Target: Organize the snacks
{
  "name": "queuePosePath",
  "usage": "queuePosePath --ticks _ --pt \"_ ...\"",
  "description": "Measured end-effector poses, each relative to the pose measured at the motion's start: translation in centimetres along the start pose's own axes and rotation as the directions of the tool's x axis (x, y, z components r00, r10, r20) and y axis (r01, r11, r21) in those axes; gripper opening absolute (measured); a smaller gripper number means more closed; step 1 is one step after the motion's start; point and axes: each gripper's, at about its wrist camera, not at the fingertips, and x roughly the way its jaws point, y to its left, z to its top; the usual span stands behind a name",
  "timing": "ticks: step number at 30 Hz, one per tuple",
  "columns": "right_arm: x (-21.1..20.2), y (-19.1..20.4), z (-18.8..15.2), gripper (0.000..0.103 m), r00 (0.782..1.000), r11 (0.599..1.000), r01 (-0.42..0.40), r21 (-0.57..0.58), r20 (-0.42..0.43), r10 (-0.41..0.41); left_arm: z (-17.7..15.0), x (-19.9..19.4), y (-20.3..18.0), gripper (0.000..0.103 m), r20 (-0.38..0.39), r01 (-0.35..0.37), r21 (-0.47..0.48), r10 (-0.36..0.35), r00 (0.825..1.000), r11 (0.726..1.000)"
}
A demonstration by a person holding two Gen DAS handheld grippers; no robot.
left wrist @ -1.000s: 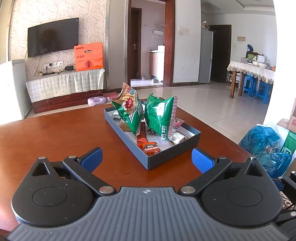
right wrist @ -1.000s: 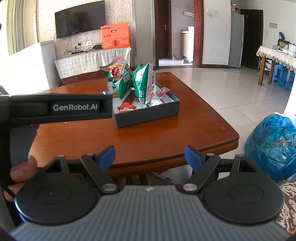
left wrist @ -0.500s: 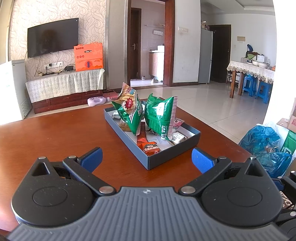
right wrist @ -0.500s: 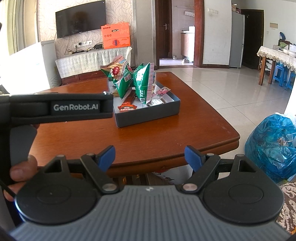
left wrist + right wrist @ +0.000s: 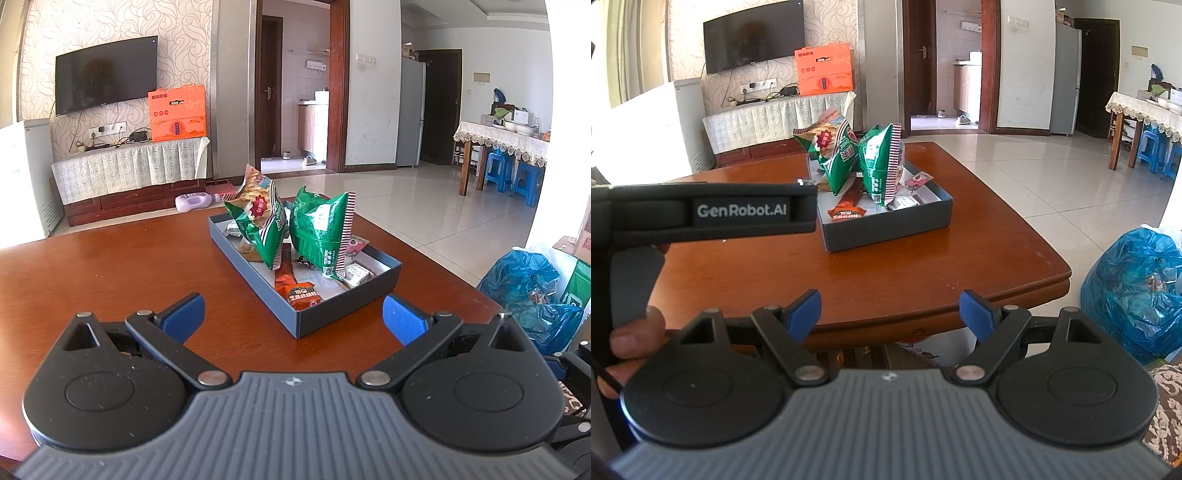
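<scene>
L gripper point(image 5: 291, 314), lower centre of left view: jaws wide apart, nothing between the blue pads, held low over the brown wooden table point(image 5: 110, 266) and aimed at the tray. Prob a standoff pose, clear of the snacks w/ room to go in.

Shallow dark-blue cardboard tray point(image 5: 347, 306), mid-frame, sits on the table. All visible snacks lie inside it; none seen on the bare tabletop. L to R in left view:
- green/orange puffed chip bag point(image 5: 258, 221), upright, leaning right
- orange-red flat stick pack point(image 5: 295, 288), lying along the tray floor toward the near corner, front end just inside the wall
- green puffed bag w/ red-white striped edge seal point(image 5: 321, 232), upright, touching the first bag
- small pink wrapper point(image 5: 356, 244) + small white sachet point(image 5: 356, 273), flat at right side

Bags prop each other up, so pulling one likely tips the other.

R gripper point(image 5: 890, 312), lower centre of right view: jaws wide apart too, holding nothing, back off the table's near edge. Fits either pre-sort or finished.
</scene>
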Motion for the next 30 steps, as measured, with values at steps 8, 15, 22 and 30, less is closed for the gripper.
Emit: queuePosePath --ticks 8,15,22,30 --pt "0.00 0.02 -0.08 0.084 1.000 1.000 -0.001 -0.001 -0.002 0.001 -0.03 0.03 -0.03 0.103 0.000 0.000 0.000 0.000 1.000 1.000" --pt "0.13 -0.25 -0.13 0.084 1.000 1.000 -0.004 -0.005 -0.009 0.004 -0.03 0.04 0.01 0.103 0.000 -0.002 0.000 0.002 1.000 1.000" --pt "0.14 -0.28 -0.09 0.084 1.000 1.000 -0.005 -0.007 -0.011 0.005 0.01 -0.05 0.06 0.103 0.002 -0.002 0.001 0.002 1.000 1.000" --pt "0.16 -0.33 -0.06 0.084 1.000 1.000 -0.005 -0.008 -0.013 0.005 0.01 -0.04 0.06 0.103 0.002 -0.001 0.001 0.001 1.000 1.000"
